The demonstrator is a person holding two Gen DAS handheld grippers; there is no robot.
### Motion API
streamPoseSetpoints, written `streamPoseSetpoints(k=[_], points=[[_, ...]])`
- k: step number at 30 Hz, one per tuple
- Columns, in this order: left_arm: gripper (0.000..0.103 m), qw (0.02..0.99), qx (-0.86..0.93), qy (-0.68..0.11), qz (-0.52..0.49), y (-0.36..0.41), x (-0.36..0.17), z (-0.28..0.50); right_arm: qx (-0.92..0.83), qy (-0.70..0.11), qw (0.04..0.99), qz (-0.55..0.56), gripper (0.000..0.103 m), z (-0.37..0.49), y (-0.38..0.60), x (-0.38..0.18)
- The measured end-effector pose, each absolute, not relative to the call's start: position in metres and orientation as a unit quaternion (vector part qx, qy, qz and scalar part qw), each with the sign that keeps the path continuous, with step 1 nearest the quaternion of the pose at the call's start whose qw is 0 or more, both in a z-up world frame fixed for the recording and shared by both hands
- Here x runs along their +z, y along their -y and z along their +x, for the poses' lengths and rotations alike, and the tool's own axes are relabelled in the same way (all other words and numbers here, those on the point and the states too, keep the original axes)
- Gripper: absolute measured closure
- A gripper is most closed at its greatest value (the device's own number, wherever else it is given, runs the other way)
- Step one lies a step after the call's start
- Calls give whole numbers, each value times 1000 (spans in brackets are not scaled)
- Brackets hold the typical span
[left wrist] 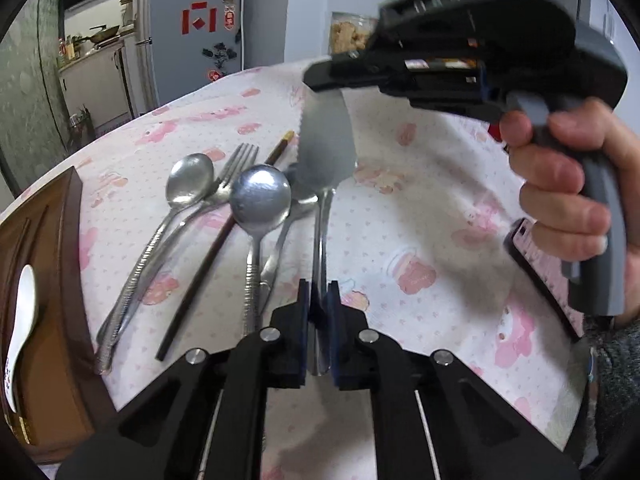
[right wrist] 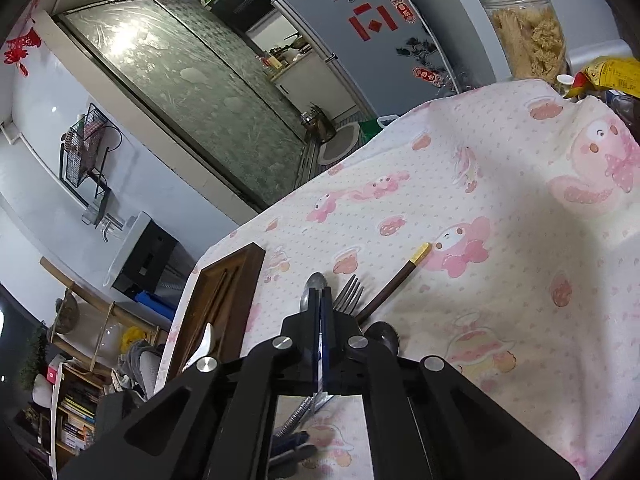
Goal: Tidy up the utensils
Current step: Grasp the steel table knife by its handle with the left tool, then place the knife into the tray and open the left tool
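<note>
Pink-patterned cloth covered the table, with a wooden tray at its left edge. My left gripper was clamped on the handle of a cake server, whose blade pointed away beside 2 spoons, a fork and a chopstick. My right gripper was pinched together on that blade's tip. I judged a level, 2-handed carry to the tray best, without brushing the spoons.

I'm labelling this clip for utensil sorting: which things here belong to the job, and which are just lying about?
Job:
cake server, its handle in the left hand-held gripper, its blade in the right hand-held gripper
spoons
fork
chopstick
wooden tray
white spoon in it

Lying about:
phone
jar
yellow packet
fridge
tablecloth
</note>
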State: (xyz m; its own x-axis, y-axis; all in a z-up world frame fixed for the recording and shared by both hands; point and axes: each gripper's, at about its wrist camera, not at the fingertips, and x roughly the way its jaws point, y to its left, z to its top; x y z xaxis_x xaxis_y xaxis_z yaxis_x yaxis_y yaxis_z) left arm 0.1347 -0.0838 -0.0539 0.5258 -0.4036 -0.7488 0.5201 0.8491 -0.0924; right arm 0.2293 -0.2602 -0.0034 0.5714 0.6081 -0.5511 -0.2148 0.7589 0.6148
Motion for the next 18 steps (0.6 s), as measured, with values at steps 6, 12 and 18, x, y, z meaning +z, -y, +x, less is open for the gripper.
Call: streamPoseSetpoints(k=[6,12,18], points=[[93,887,-232,-390,84,51,-30,122,258,-394,849,242,100,231,232,8],[92,899,-191,-390,63,-8,-19,122,295,-396,840,224,99,240,166,19],[91,906,-134,-398,45,-69,-12,121,335,-409,818,227,99,259,96,17]])
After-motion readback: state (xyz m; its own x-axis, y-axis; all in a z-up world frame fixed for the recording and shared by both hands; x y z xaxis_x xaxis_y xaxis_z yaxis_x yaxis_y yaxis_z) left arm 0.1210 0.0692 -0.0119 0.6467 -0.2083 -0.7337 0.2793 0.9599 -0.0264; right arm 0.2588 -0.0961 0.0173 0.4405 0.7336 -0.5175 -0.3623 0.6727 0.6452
